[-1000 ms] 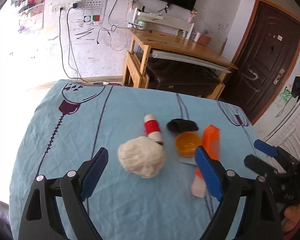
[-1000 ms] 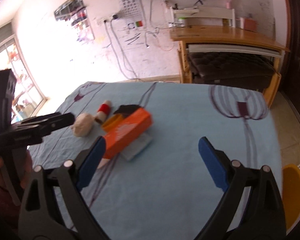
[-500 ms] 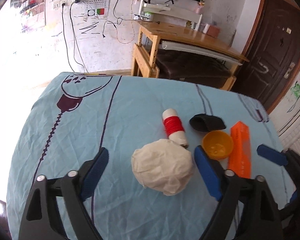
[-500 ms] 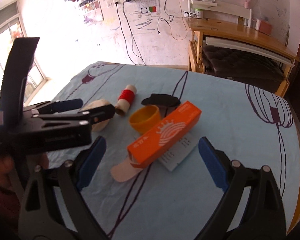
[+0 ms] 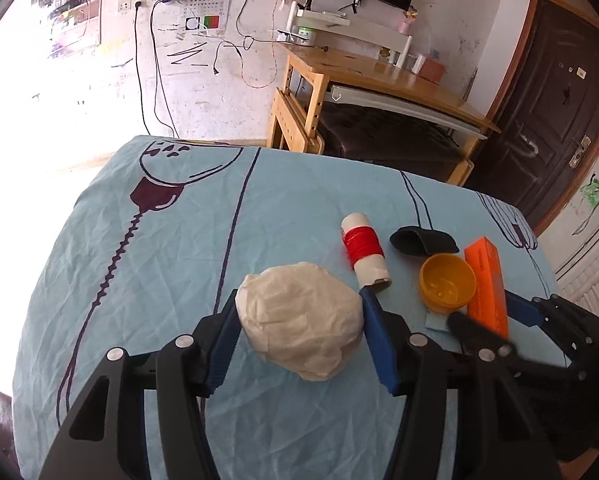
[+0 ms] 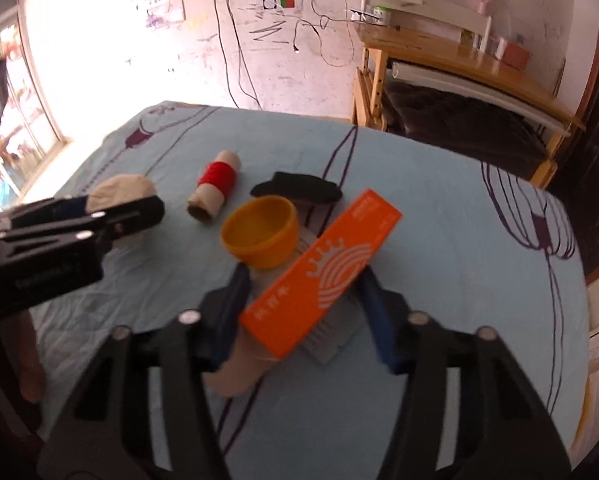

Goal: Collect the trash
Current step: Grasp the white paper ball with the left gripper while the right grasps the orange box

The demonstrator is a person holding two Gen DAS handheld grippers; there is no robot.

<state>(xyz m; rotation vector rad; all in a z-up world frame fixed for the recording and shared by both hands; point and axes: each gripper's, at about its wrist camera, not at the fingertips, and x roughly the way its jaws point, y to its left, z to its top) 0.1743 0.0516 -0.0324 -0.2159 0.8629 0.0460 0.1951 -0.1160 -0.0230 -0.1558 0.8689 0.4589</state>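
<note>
A: Left gripper is down on the blue tablecloth, and its blue pads sit on either side of the crumpled white paper ball, pressed right up against it. Call it clamped on the ball, which rests on the cloth toward the near edge of the table.

B: And the right gripper is straddling the orange box. The box lies at a slant between the blue pads, one end propped over a pale tube and a printed leaflet. The frame is blurred there; the pads look close to the box's sides, but I cannot tell whether they actually grip it.

A: Agreed, too smeared to call. Beyond the box, toward the middle of the table, there's the yellow plastic bowl, open side up, touching the box's long side.

B: Past the bowl lies a flat black pouch. To its left is the cardboard spool wound with red thread, on its side.

A: From the left wrist view the spool lies just beyond the paper ball, with the bowl and box off to the right, near the table's right edge.

B: Wooden desk and dark door stand behind the table's far edge.
</note>
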